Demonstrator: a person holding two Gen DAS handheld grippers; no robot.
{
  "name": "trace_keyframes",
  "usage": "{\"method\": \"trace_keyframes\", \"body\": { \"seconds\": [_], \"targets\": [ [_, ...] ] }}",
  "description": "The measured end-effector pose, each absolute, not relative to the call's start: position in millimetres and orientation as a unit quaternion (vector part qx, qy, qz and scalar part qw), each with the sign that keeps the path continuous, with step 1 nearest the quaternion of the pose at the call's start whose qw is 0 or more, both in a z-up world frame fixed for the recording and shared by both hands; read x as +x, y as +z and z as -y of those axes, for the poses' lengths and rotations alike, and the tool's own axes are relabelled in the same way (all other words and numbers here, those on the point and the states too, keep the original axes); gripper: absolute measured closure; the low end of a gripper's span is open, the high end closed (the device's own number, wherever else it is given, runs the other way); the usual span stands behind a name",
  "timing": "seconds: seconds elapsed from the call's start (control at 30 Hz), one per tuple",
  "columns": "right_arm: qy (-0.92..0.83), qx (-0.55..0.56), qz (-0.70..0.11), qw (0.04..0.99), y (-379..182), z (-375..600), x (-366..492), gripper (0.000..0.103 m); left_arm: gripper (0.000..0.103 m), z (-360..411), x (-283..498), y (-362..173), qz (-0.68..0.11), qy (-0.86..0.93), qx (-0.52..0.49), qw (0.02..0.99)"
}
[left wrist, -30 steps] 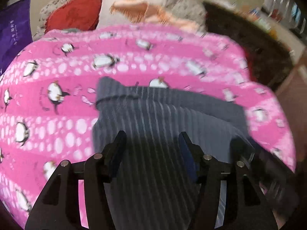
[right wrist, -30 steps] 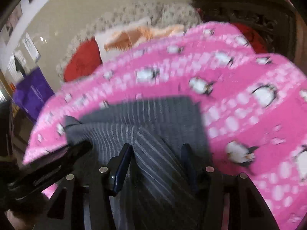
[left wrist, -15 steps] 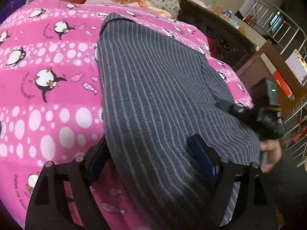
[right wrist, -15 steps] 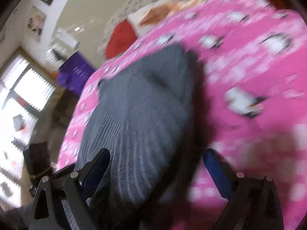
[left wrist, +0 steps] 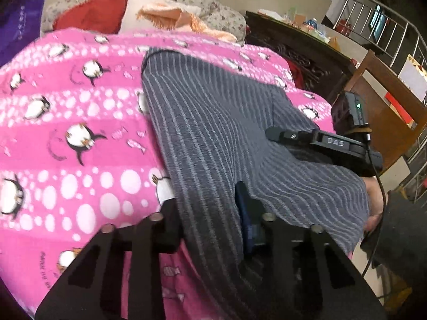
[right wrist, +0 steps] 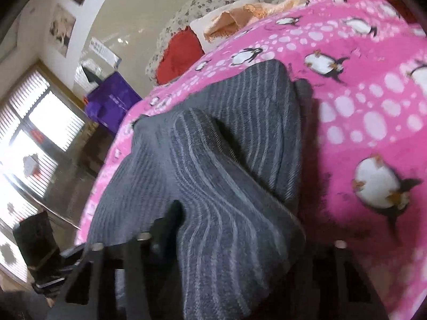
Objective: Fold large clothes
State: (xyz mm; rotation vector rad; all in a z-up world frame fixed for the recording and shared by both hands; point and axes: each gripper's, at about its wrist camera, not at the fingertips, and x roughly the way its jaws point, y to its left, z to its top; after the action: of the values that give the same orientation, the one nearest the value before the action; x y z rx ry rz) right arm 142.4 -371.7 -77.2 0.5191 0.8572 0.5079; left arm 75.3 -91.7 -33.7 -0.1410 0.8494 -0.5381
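Observation:
A grey striped garment (left wrist: 213,122) lies on the pink penguin blanket (left wrist: 66,112), stretched from its far end toward me. My left gripper (left wrist: 208,205) is shut on a fold of the garment's near edge; the cloth runs between its fingers. The right gripper's body (left wrist: 328,144) shows at the right in the left wrist view. In the right wrist view the garment (right wrist: 213,173) bulges up in a ridge, and my right gripper (right wrist: 240,226) has cloth bunched between its fingers. Its right finger is hidden by the cloth.
Red and white pillows (left wrist: 106,13) and an orange cloth (left wrist: 170,16) lie at the bed's far end. A dark carved wooden cabinet (left wrist: 307,50) and metal railing (left wrist: 387,26) stand at the right. A purple bag (right wrist: 112,98) and a bright window (right wrist: 32,138) are left of the bed.
Both grippers were open over the garment's near edge half a second ago. Now both have closed in on the cloth, and the cloth has bunched into a ridge near the right gripper.

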Motion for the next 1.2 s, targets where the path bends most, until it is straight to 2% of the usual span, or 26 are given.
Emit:
{"method": "trace_keyframes", "body": {
  "seconds": [0.07, 0.23, 0.4, 0.5, 0.63, 0.83, 0.9, 0.93, 0.97, 1.0, 1.07, 1.2],
  "targets": [
    [0.245, 0.269, -0.405, 0.838, -77, 366, 143, 0.058, 0.075, 82, 73, -24, -0.399, -0.253, -0.071, 0.879],
    [0.272, 0.301, -0.404, 0.820, -79, 319, 157, 0.059, 0.075, 28, 77, -10, -0.386, -0.219, -0.081, 0.892],
    [0.313, 0.311, -0.396, 0.805, -79, 259, 183, 0.059, 0.075, -30, 81, -16, -0.391, -0.175, -0.081, 0.900],
    [0.312, 0.279, -0.395, 0.818, -76, 235, 185, 0.059, 0.074, -48, 86, -33, -0.412, -0.172, -0.102, 0.889],
    [0.292, 0.282, -0.401, 0.821, -73, 246, 176, 0.052, 0.068, -48, 85, -38, -0.415, -0.175, -0.107, 0.886],
    [0.258, 0.282, -0.412, 0.827, -45, 289, 125, 0.052, 0.065, -62, 68, -23, -0.416, -0.158, -0.119, 0.888],
    [0.235, 0.248, -0.421, 0.840, -30, 293, 101, 0.052, 0.047, -68, 53, -12, -0.400, -0.149, -0.121, 0.896],
    [0.219, 0.222, -0.425, 0.849, -21, 293, 88, 0.052, 0.023, -70, 45, -6, -0.391, -0.142, -0.120, 0.901],
    [0.205, 0.198, -0.427, 0.858, -13, 292, 74, 0.051, 0.010, -71, 34, 1, -0.381, -0.133, -0.116, 0.908],
    [0.190, 0.170, -0.427, 0.868, -3, 290, 57, 0.048, 0.006, -71, 30, 5, -0.379, -0.127, -0.109, 0.910],
    [0.172, 0.132, -0.428, 0.877, 11, 285, 30, 0.030, 0.001, -68, 23, 9, -0.397, -0.113, -0.086, 0.907],
    [0.144, 0.067, -0.414, 0.896, 32, 273, -13, 0.029, 0.001, -59, 0, 23, -0.385, -0.073, -0.040, 0.919]
  ]
}}
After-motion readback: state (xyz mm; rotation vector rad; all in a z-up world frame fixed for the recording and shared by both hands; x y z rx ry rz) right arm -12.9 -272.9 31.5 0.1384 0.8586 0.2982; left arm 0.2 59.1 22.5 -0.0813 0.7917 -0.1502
